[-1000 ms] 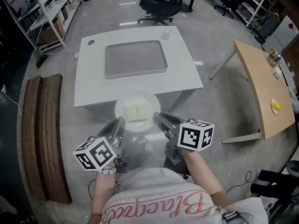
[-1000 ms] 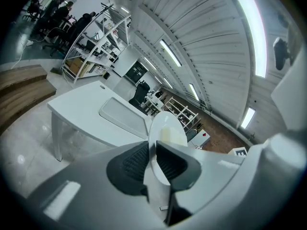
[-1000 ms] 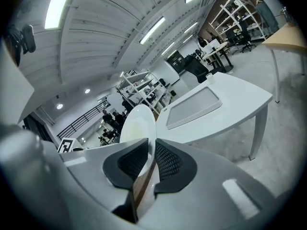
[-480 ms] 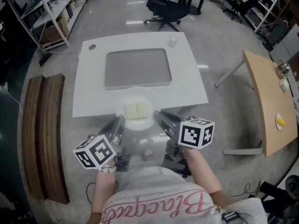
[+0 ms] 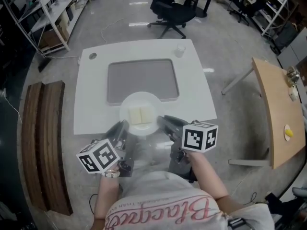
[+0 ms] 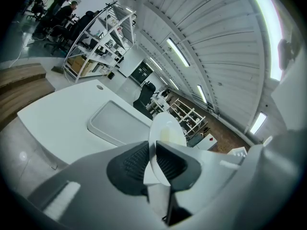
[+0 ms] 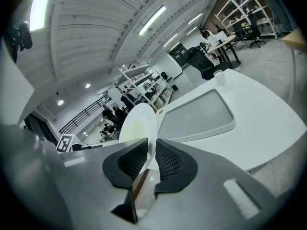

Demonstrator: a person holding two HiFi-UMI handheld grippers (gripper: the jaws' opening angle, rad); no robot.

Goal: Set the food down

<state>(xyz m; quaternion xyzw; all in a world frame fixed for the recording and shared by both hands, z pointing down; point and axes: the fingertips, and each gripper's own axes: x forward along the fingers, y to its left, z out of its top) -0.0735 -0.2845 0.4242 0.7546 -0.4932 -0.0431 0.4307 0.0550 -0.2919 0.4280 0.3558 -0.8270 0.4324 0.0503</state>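
The left claw and right claw pinch the rim of a white plate bearing 2 pale food slices, above the tabletop near edge. The right claw's jaws have just been opening, rim between them.

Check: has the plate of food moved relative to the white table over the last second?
Yes. The plate has advanced past the near edge of the white table toward the grey tray, whose near edge its far rim now overlaps.
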